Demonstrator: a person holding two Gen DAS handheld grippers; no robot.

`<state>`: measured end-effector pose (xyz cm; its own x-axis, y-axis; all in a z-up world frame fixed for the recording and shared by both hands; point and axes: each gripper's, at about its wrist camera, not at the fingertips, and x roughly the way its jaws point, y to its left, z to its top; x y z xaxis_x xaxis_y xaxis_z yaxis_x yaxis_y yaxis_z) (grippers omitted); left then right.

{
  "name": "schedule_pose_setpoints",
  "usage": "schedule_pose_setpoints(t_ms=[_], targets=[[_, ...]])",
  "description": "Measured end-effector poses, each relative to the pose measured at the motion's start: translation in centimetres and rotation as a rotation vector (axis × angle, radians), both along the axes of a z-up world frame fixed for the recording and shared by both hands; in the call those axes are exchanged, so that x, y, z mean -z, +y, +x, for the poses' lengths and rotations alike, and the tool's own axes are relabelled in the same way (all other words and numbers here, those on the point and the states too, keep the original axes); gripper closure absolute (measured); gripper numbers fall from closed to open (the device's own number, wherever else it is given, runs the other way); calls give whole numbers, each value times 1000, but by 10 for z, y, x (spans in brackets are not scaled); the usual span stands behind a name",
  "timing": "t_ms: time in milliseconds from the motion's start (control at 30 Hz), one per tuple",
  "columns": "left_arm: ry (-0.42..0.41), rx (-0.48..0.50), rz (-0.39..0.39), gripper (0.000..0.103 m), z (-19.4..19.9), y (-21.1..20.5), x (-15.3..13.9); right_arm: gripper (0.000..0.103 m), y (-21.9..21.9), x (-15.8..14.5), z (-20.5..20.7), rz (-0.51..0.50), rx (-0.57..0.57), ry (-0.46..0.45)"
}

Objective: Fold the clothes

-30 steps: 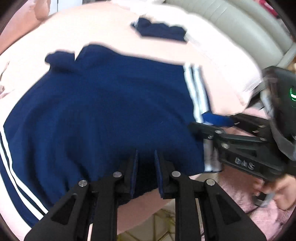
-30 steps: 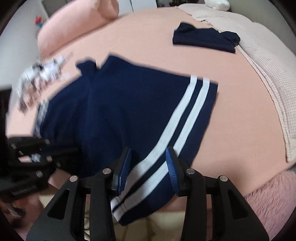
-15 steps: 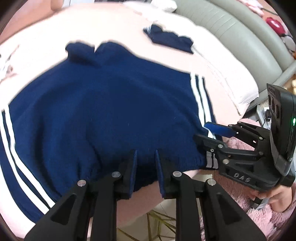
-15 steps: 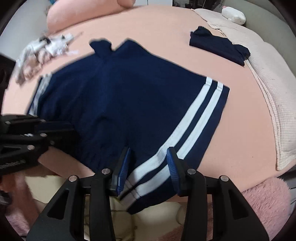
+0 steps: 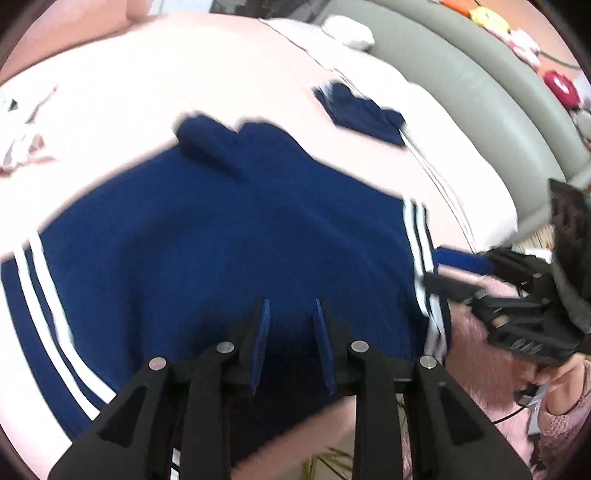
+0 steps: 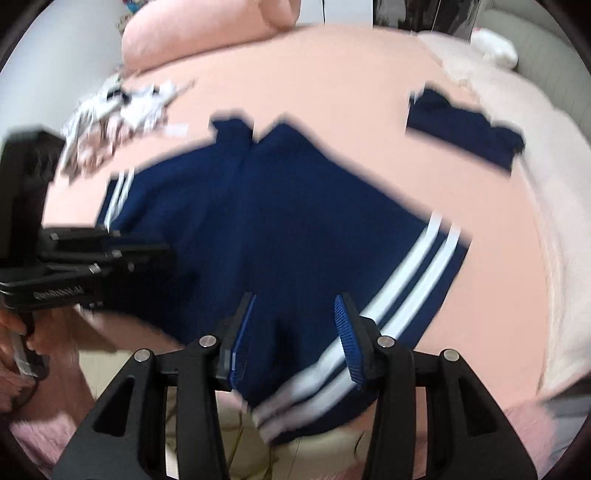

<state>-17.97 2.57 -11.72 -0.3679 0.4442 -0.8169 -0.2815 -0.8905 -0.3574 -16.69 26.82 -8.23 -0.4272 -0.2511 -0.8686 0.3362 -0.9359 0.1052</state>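
Note:
Navy shorts with white side stripes [image 5: 229, 240] lie spread on the pink bed, their near edge hanging over the bed's front; they also show in the right wrist view [image 6: 280, 229]. My left gripper [image 5: 291, 314] is open over the near middle edge of the shorts. My right gripper [image 6: 295, 314] is open over the near striped side. Each gripper shows in the other's view, the right gripper [image 5: 454, 273] at the striped corner and the left gripper [image 6: 147, 251] at the left edge. Neither holds cloth.
A folded navy garment [image 6: 465, 129] lies at the far right of the pink bed [image 6: 332, 74], next to a cream blanket [image 6: 554, 184]. A white patterned garment [image 6: 118, 107] lies far left. A pink pillow [image 6: 207, 33] is at the back. A grey headboard [image 5: 480, 92] runs along the right.
Both grippers have moved back toward the near edge of the shorts and the view has tilted up. The left jaws have opened wider. The shorts lie about as before.

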Motion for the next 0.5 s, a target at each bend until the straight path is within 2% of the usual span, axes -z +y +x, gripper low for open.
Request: schedule_pose_setpoints(t_ms=[100, 200, 300, 400, 500], targets=[[14, -46, -27, 76, -32, -21, 0, 55, -14, -12, -34, -50, -32, 15], [9, -93, -50, 76, -60, -37, 8, 55, -49, -6, -73, -37, -100, -5], [3, -141, -16, 76, -80, -42, 23, 56, -81, 10, -96, -62, -166, -53], [-14, -154, 13, 76, -89, -49, 38, 56, -105, 31, -119, -61, -177, -91], [-30, -155, -28, 76, -92, -54, 51, 56, -121, 57, -148, -24, -146, -106]])
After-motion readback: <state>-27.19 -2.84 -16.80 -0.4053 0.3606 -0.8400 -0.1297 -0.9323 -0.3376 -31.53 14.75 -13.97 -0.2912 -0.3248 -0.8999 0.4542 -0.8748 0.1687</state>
